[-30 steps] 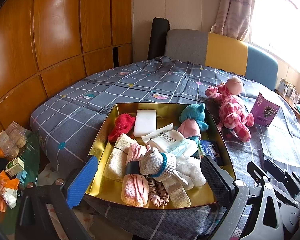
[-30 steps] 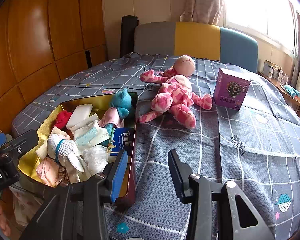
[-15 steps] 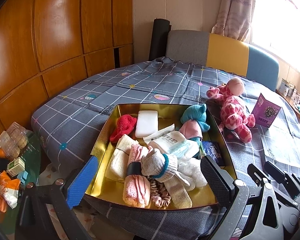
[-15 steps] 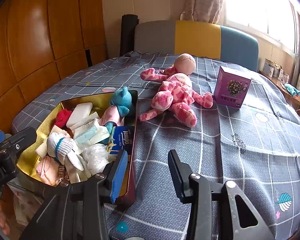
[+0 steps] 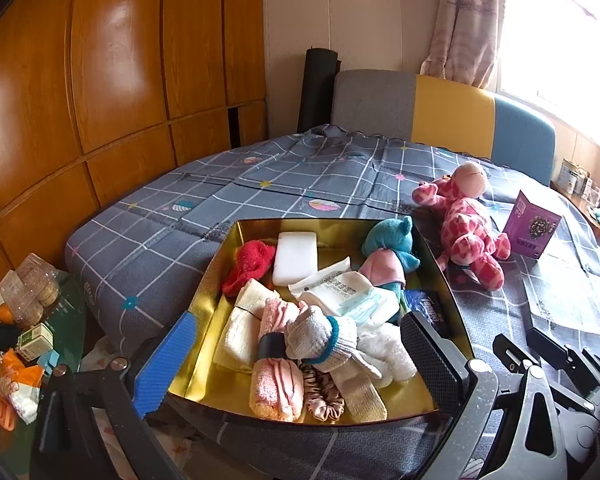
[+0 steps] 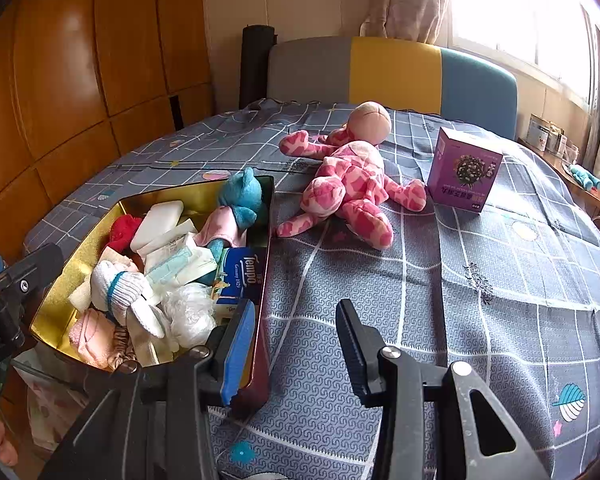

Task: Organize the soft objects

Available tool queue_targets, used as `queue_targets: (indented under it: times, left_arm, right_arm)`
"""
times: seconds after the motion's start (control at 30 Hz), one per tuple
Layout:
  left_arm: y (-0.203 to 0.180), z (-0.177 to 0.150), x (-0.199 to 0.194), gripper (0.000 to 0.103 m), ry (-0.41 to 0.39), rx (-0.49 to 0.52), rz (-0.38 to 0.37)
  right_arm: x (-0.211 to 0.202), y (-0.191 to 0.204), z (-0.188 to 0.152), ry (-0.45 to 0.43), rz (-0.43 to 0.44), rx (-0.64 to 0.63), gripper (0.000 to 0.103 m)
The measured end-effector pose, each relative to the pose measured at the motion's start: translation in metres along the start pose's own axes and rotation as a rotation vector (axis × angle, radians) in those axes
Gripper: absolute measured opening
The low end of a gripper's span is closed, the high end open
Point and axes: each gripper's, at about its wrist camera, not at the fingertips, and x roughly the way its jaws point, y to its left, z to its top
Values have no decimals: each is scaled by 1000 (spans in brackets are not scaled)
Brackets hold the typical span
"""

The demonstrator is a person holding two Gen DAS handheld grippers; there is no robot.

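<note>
A home bedroom — bed [image 5: 284, 184] with checked cover, padded headboard [image 5: 440, 112], wooden wardrobe [image 5: 100, 80], curtained window [image 6: 512, 4]

Tin [image 5: 220, 280] crammed — bedspread [image 6: 480, 280] beside it bare.

I see tin [image 5: 220, 280] on bed [image 5: 260, 184], near edge, packed: sponge [image 5: 295, 258] at back, gloves [image 5: 320, 334] mid, scrunchie [image 5: 324, 394] front. Plush toy [image 6: 352, 176] on bed right of tin; box [image 6: 464, 170] just right of toy. Headboard [image 6: 392, 74] behind.
</note>
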Motion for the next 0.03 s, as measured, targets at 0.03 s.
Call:
queue_targets:
  times: [0.03]
  left_arm:
    - [0,0,1,103,5,-2,-5]
  right_arm:
    - [0,-1,0,2,0,3,42]
